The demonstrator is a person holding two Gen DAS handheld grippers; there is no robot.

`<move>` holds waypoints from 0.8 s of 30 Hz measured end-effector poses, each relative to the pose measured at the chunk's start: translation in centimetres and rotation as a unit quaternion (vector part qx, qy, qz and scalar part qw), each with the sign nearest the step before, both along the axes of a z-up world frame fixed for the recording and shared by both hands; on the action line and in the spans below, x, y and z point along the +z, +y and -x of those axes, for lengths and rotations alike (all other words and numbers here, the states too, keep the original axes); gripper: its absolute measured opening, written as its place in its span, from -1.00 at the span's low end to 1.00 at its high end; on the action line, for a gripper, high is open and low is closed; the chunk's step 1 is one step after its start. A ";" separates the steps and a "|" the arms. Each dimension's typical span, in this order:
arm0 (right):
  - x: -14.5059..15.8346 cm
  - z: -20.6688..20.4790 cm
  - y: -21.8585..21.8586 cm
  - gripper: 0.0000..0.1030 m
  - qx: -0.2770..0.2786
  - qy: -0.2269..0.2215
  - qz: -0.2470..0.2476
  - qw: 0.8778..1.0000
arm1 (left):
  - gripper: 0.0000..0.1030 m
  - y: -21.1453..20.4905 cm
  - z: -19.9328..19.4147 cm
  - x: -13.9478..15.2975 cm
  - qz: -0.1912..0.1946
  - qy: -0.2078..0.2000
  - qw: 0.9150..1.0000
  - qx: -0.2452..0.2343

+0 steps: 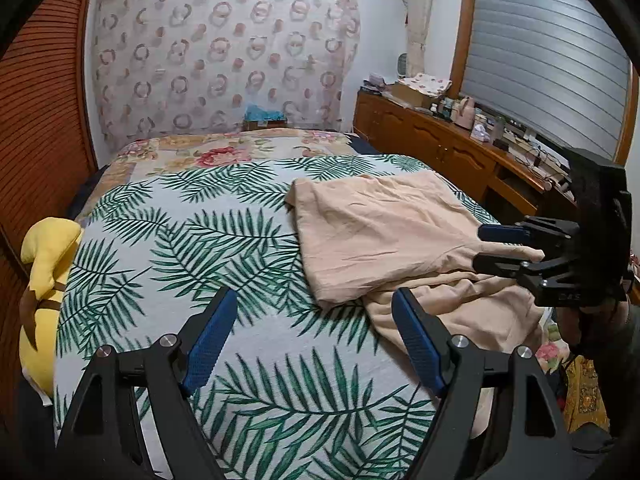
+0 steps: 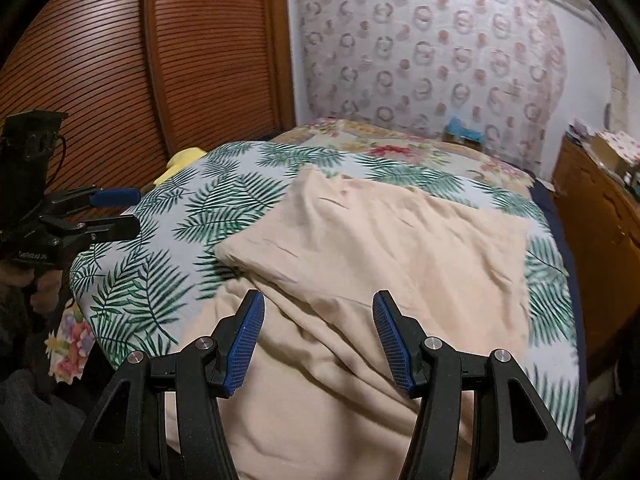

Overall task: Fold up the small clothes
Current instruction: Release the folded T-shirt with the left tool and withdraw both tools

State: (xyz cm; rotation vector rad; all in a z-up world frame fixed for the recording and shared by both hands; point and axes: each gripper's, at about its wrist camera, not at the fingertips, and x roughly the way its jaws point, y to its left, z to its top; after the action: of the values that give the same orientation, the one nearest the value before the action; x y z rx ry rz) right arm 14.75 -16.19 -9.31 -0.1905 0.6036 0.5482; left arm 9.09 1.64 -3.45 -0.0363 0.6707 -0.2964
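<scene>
A pale peach garment lies partly folded on the palm-leaf bedspread, its upper layer doubled over and its lower part hanging toward the near edge of the bed. My left gripper hovers open over bare bedspread, left of the cloth, nothing between its blue pads. My right gripper stands open just above the garment's near part, holding nothing. In the left wrist view the right gripper appears at the right over the cloth's edge. The right wrist view shows the left gripper at far left.
A yellow plush toy lies at the bed's left edge by the slatted wooden doors. A wooden sideboard crowded with small items runs along the right under a shuttered window. A floral cloth hangs behind the bed.
</scene>
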 end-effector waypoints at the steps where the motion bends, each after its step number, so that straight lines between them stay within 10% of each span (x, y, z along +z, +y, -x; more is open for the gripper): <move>1: 0.0 -0.6 0.2 0.14 0.007 0.004 0.002 1.000 | 0.56 0.2 0.1 0.0 -0.002 -0.001 1.000 0.003; 24: -3.5 -8.7 12.5 0.14 0.098 0.059 0.149 0.982 | 0.56 2.6 1.0 -0.6 0.010 -0.007 1.000 0.025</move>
State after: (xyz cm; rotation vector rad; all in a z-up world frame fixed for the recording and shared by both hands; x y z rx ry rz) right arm 23.47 -3.72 -12.78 -0.5079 0.7879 0.6614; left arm 8.13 4.21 -4.00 -0.0695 0.6519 -0.2553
